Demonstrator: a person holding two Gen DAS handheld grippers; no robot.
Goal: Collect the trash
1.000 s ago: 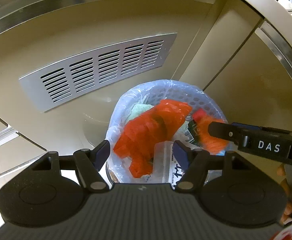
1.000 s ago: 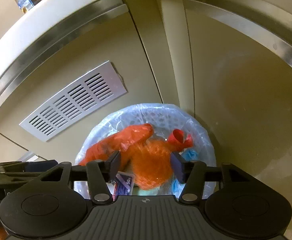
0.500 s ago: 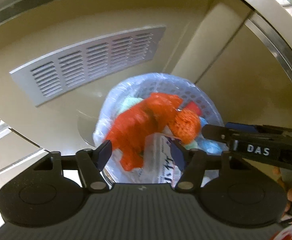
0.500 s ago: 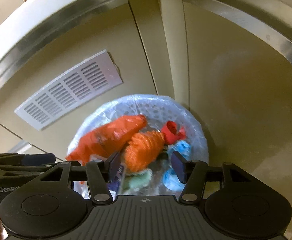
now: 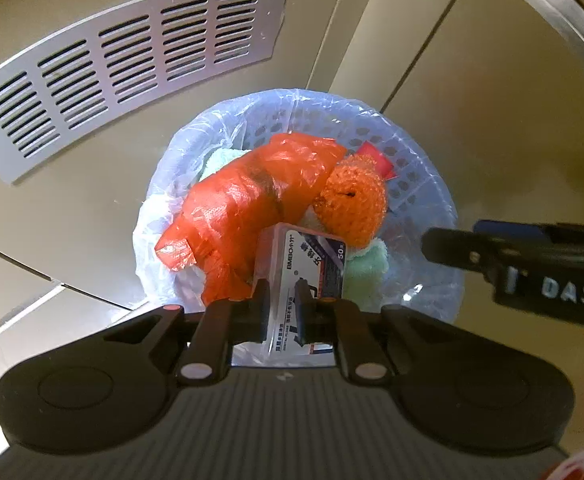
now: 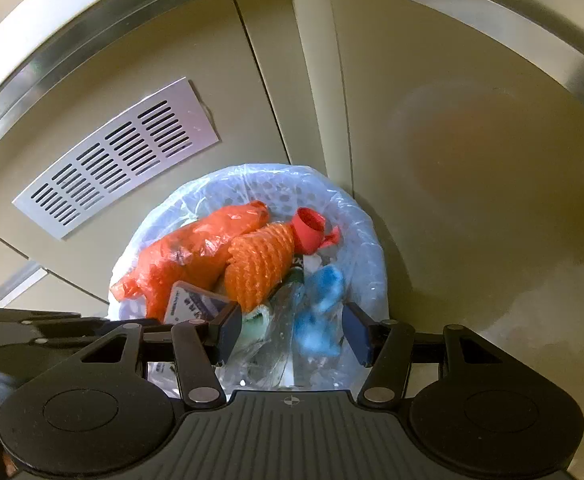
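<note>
A white mesh bin (image 5: 423,168) lined with clear plastic stands on the floor, full of trash: an orange plastic bag (image 5: 252,196), an orange net ball (image 5: 351,204), green cloth (image 5: 365,268). My left gripper (image 5: 282,304) is shut on a clear printed card box (image 5: 303,280) over the bin's near rim. In the right wrist view the bin (image 6: 367,236) shows the orange bag (image 6: 196,248), orange net (image 6: 260,264), a red cup (image 6: 309,228) and blue trash (image 6: 323,300). My right gripper (image 6: 290,330) is open and empty above the bin.
The bin stands against beige cabinet doors with a metal vent grille (image 5: 124,68) on the left and a steel trim strip (image 6: 491,32) above. The right gripper's finger (image 5: 531,264) reaches in at the right of the left wrist view.
My left gripper has closed on the card box, which was loose between its open fingers before. The orange net dropped from my right gripper into the bin. Both grippers moved closer to the bin.
</note>
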